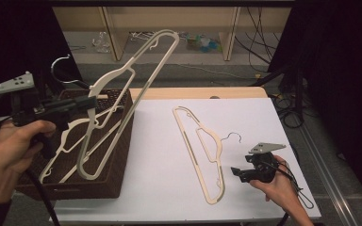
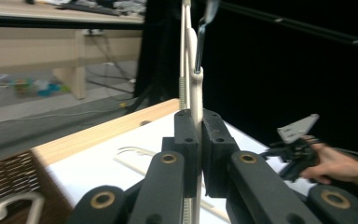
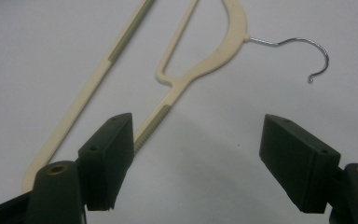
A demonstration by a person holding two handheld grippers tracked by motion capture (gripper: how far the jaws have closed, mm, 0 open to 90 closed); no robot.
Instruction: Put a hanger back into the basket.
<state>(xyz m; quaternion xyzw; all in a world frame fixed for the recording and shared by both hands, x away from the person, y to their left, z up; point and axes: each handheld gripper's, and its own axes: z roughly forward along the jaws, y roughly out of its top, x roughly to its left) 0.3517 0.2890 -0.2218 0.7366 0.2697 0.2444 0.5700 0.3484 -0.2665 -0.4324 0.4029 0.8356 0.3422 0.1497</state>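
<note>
Cream hanger (image 1: 122,89) clamped, raised by left hand-held gripper (image 1: 87,102) | right hand-held gripper (image 1: 235,172) low, agape

grey floor (image 1: 207,70), wooden shelf legs (image 1: 115,33), black curtains (image 1: 339,70).

High view: overall dim, edges near black; white rectangular table sheet (image 1: 169,188) brightest area, evenly lit from above, soft faint shadows under cream plastic hanger w/ wire hook (image 1: 202,150). Mild softness, low res. Left gripper view: black foam-padded jaws in foreground blurred, bkgd right side black, left bkgd lit warm, slightly soft. Right gripper view: flat grey-white light, no glare, jaw pads out of focus, corners slightly darker
</note>
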